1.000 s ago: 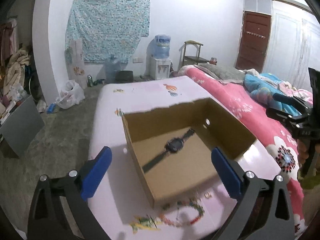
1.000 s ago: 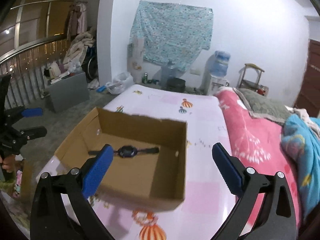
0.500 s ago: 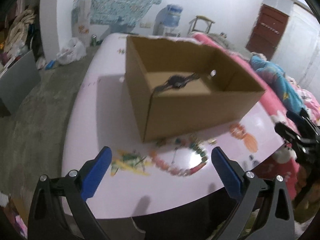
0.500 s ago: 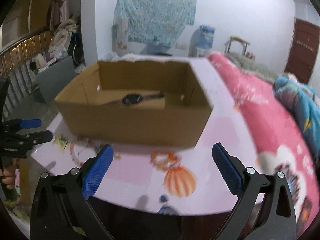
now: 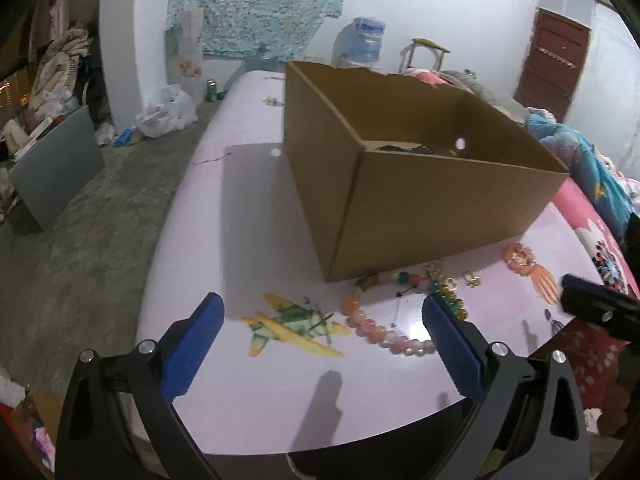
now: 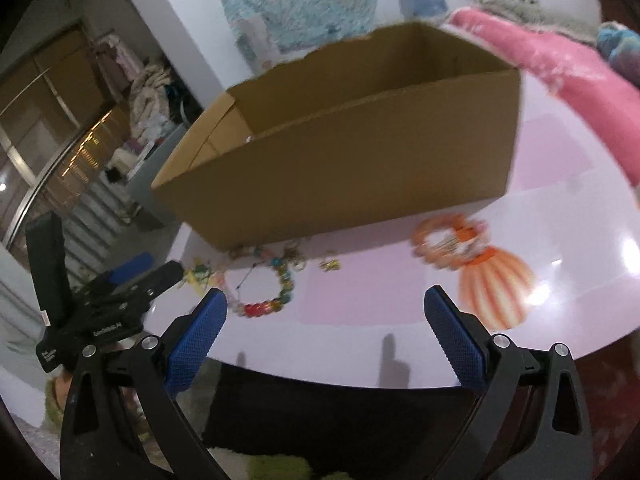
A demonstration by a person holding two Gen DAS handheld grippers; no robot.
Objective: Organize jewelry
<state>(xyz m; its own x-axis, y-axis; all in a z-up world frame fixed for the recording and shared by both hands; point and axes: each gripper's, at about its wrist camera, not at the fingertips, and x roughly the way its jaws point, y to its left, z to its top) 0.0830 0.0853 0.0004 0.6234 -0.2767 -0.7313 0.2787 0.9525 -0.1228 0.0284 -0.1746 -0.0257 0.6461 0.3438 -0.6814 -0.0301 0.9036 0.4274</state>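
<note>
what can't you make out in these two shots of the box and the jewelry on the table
- Left wrist view: the cardboard box near wall hides most of its floor; only a dark scrap shows.
- Right wrist view: motion blur smears the small gold pieces.
- Left wrist view: left tongs finger covers part of the bead bracelet.

A home bedroom; pink bedding (image 5: pixel 600 216); clothes heap (image 5: pixel 60 64); water dispenser (image 5: pixel 366 42).

We see dim indoor light w/ heavy fisheye bending and black corners. The cardboard box (image 5: pixel 420 200) throws a shadow left on the table (image 5: pixel 240 400). Right wrist view is motion-blurred, w/ glare on the glossy tabletop.
</note>
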